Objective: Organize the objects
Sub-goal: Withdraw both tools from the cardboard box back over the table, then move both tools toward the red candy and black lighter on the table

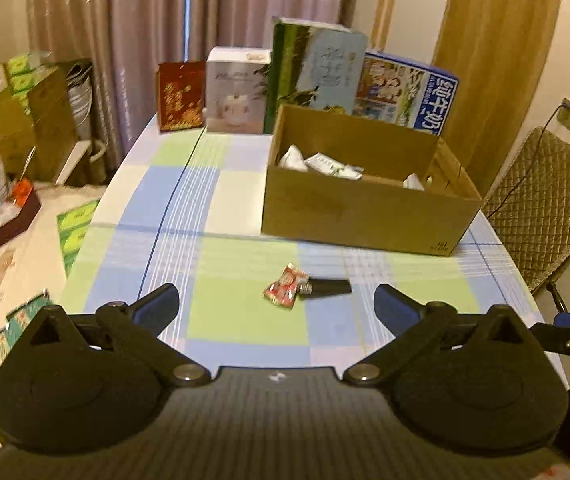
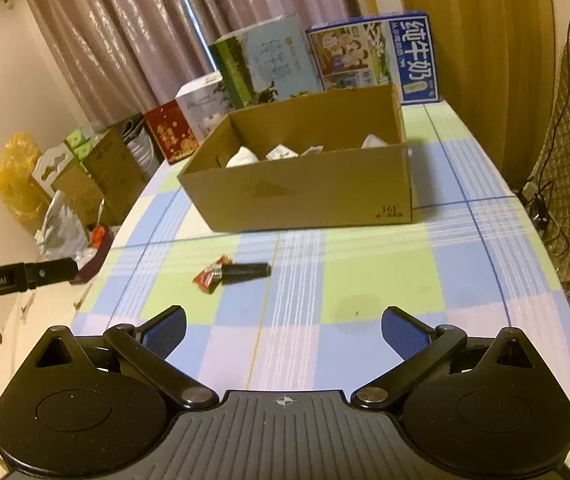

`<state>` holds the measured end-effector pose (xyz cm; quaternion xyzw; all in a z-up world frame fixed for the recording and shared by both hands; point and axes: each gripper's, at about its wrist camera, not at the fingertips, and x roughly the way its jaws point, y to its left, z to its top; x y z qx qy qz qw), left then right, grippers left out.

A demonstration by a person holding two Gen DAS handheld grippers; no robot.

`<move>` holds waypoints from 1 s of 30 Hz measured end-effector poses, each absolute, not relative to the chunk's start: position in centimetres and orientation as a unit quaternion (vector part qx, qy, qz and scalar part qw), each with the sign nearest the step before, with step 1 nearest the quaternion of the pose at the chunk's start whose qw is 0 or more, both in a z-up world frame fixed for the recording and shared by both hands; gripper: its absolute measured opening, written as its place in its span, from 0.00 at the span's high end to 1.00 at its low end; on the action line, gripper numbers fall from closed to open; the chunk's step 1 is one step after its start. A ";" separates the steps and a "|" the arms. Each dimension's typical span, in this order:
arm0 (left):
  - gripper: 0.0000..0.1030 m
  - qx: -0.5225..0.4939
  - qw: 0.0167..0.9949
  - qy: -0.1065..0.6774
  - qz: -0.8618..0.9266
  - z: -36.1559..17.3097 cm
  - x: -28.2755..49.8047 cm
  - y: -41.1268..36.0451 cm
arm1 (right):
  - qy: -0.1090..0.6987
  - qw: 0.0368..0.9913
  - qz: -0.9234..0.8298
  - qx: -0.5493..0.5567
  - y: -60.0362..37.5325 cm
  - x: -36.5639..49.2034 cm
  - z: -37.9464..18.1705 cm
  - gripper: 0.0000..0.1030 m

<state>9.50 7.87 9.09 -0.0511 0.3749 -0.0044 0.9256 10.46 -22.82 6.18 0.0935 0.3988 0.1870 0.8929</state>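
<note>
A small red wrapper (image 1: 286, 286) lay crinkled on the checked tablecloth (image 1: 245, 320). It had shiny red and white bits. A short black tube (image 1: 327, 288) lay flat right beside it, touching one end of the wrapper. Both sat on a green square of the cloth, near the front side of a big brown cardboard box (image 1: 365, 216). The box was open on top, and some white packets (image 1: 327, 166) lay inside it.

Behind the box stood a row of upright boxes against the curtain: a red one (image 1: 181, 96), a white one (image 1: 237, 92), a tall green and blue one (image 1: 317, 72) and a blue milk carton box (image 1: 409, 92).

The left gripper (image 1: 277, 300) hung above the near part of the table, pointing at the wrapper and the tube. Its two blue fingers (image 1: 161, 304) were spread wide apart and held nothing.

The right gripper (image 2: 283, 326) also hung above the table, a little more to the right side, with the wrapper (image 2: 209, 276) and tube (image 2: 247, 271) ahead and to its left. Its blue fingers (image 2: 403, 334) were spread wide too, with nothing between them. A person's fingers showed at the left edge of the right wrist view.
</note>
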 end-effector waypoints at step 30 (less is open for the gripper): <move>0.01 -0.042 0.918 0.395 -0.003 7.6 8.0 7.2 | 0.406 0.888 0.193 0.092 -21.9 9.9 5.5 0.02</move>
